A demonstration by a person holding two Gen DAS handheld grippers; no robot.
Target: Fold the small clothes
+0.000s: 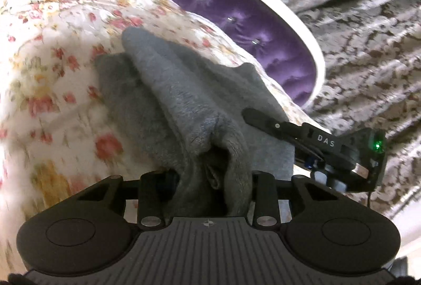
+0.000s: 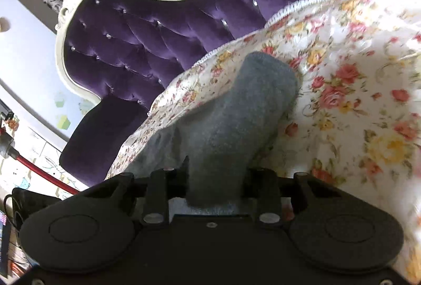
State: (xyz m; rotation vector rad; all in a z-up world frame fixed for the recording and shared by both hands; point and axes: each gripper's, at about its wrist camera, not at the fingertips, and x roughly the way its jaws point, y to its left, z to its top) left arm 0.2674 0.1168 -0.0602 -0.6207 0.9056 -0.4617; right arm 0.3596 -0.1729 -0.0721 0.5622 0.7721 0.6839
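Both claws, left (image 1: 210,174) and right (image 2: 215,179), clamp the grey cloth (image 1: 179,90) near the bedspread's edge (image 2: 210,56)

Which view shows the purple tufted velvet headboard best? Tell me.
The right wrist view: the purple tufted velvet headboard fills its upper left, white frame and curved end included. The left wrist view catches only a narrow purple strip beyond the floral bedspread.

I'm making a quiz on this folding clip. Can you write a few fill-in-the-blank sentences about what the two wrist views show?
1. Both grippers are shut on a ____ garment.
2. The garment lies on a ____-patterned cover.
3. The tufted headboard behind it is ____.
4. In the left view, the right gripper holds the garment's ____ edge.

Missing words: grey; floral; purple; right
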